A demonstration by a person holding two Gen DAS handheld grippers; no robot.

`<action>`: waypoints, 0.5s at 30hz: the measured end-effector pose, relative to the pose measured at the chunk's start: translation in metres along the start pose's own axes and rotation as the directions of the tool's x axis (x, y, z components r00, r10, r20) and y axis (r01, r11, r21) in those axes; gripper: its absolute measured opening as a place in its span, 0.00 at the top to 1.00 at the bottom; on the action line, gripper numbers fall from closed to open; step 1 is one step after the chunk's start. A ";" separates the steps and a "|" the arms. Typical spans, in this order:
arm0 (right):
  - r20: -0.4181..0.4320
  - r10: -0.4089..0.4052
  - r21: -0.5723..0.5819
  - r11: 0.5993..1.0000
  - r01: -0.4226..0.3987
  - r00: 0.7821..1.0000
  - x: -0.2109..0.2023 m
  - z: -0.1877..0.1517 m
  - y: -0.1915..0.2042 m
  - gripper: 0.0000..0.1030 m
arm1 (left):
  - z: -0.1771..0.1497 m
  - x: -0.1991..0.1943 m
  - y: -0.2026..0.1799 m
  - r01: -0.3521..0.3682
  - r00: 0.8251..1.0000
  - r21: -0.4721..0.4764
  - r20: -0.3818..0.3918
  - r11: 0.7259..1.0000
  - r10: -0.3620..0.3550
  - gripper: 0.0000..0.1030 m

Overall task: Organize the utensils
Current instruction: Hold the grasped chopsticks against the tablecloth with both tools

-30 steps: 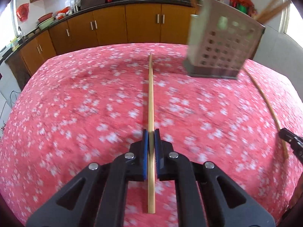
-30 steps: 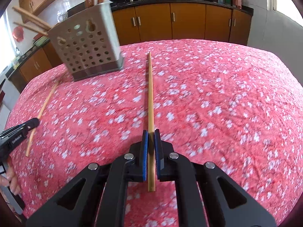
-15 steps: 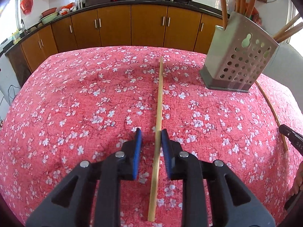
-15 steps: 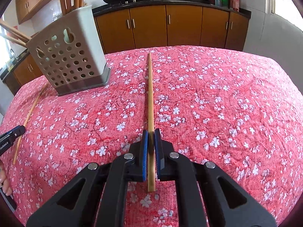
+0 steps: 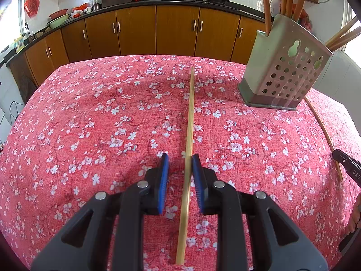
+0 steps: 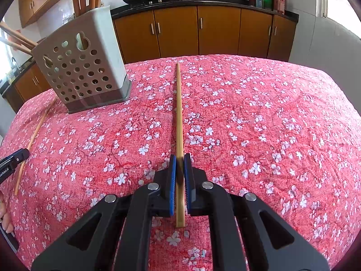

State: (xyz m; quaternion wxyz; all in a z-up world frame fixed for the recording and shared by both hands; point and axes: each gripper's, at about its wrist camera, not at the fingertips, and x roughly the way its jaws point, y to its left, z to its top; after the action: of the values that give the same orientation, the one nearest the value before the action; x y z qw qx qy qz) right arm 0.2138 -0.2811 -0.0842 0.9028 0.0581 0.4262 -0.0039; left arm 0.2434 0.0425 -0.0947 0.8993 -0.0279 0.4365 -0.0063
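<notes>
On the tip of my right gripper (image 5: 347, 166), at the edge of the left wrist view, I read white letters "DAS", cut off. On my left gripper (image 6: 13, 160), in the right wrist view, small white lettering ends in "Robot.AI"; the start is unreadable.

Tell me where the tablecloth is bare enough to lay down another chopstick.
Free: the wide tablecloth right of the right gripper's chopstick. Crowded: around the utensil holder, with a loose chopstick beside it.

A red tablecloth (image 5: 90, 124) with white blossoms; pale bamboo chopsticks (image 5: 189, 149); a beige holder (image 5: 284, 67) dotted with holes; blue gripper pads (image 5: 163, 180).
</notes>
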 end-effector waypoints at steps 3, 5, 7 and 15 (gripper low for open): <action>0.000 -0.001 -0.001 1.000 0.001 1.000 0.000 0.000 0.000 0.92 | 0.000 0.000 -0.001 0.001 1.000 -0.001 0.000 1.000 -0.001 0.77; 0.000 -0.003 -0.002 1.000 0.003 1.000 0.000 0.000 0.000 0.92 | 0.000 0.000 0.000 0.000 1.000 0.000 0.000 1.000 0.000 0.77; 0.000 -0.004 -0.002 1.000 0.004 1.000 0.000 0.000 0.000 0.92 | 0.000 0.001 -0.001 0.000 1.000 0.000 0.000 1.000 0.000 0.77; 0.001 -0.005 -0.002 1.000 0.005 1.000 0.000 0.000 0.000 0.92 | 0.000 0.001 -0.002 -0.001 1.000 0.000 0.000 1.000 0.001 0.77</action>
State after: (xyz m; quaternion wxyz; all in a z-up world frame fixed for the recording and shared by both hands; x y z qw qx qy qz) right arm 0.2134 -0.2815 -0.0843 0.9029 0.0561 0.4261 -0.0055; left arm 0.2442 0.0409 -0.0952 0.8992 -0.0276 0.4366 -0.0062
